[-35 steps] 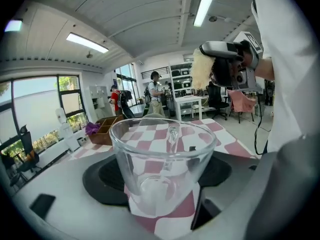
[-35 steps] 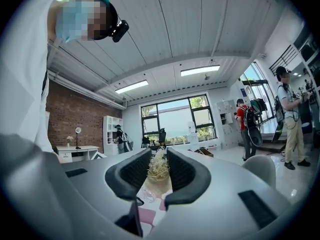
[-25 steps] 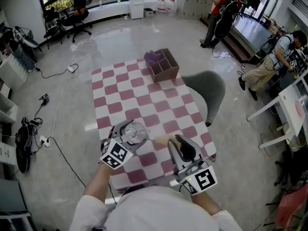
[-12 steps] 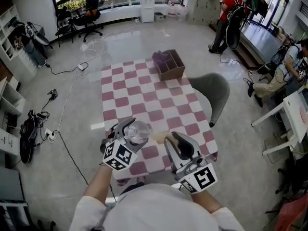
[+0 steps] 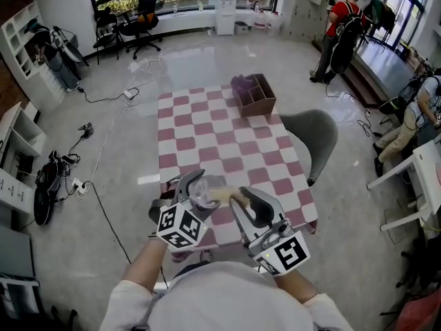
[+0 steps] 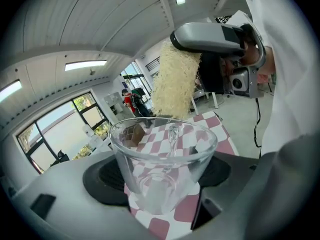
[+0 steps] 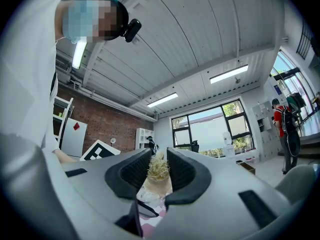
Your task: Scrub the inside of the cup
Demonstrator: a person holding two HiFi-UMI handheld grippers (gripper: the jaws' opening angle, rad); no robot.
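Observation:
A clear glass cup (image 5: 200, 189) is held off the checked table (image 5: 227, 143), my left gripper (image 5: 189, 197) shut on its sides. In the left gripper view the cup (image 6: 162, 164) stands mouth up between the dark pads (image 6: 107, 179). A pale yellow fibrous scrubber (image 5: 224, 196) is clamped in my right gripper (image 5: 242, 204), which is shut on it. Its free end (image 6: 175, 81) hangs just over the cup's far rim, outside the bowl. The right gripper view shows the scrubber (image 7: 158, 168) squeezed between both pads, with the cup partly visible beyond it.
A brown wooden divided box (image 5: 256, 95) with something purple (image 5: 242, 83) beside it stands at the table's far end. A grey chair (image 5: 313, 136) sits at the table's right side. People stand far back right, and cables lie on the floor at left.
The two grippers have drawn closer together. The scrubber's end has moved left from beside the cup to its rim. The head camera has shifted, so the table sits further right.

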